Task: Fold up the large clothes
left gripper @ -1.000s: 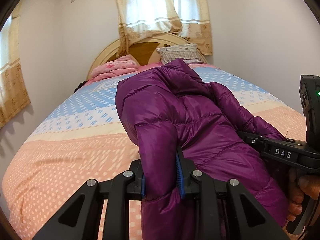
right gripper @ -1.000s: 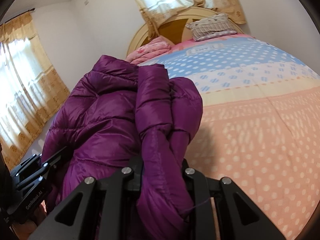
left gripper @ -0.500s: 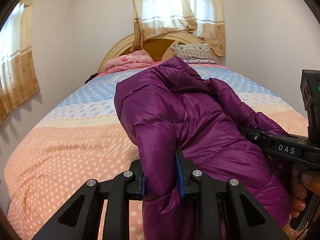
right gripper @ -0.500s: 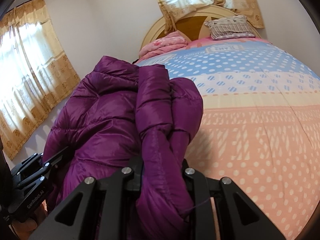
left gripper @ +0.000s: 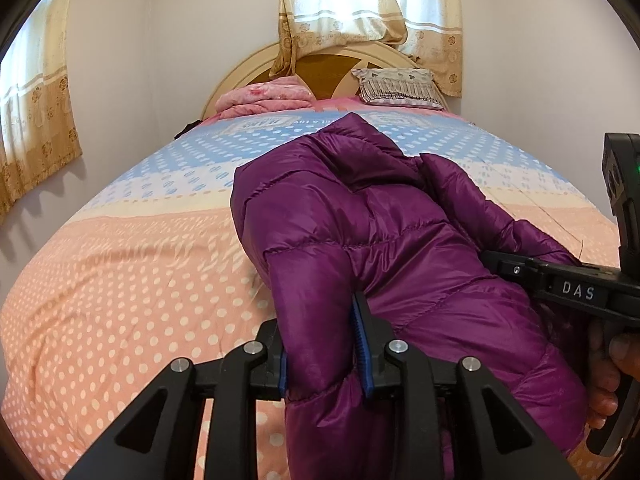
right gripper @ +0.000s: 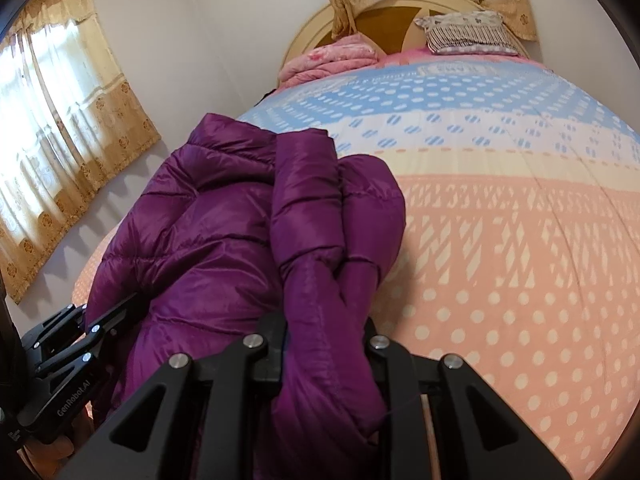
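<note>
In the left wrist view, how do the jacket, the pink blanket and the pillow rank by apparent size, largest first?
1. Jacket, though it is nearest the camera.
2 and 3. Pink blanket and pillow look alike; I cannot rank them.

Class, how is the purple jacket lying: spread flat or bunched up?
Bunched up. The jacket hangs in thick folds, clamped in both the left tool and right tool above the bed.

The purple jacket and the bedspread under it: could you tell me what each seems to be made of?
Jacket: probably thin nylon or polyester shell, glossy, with stitched puffy quilting that suggests padding. Bedspread: likely woven cotton or blend, matte, with printed dots.
</note>
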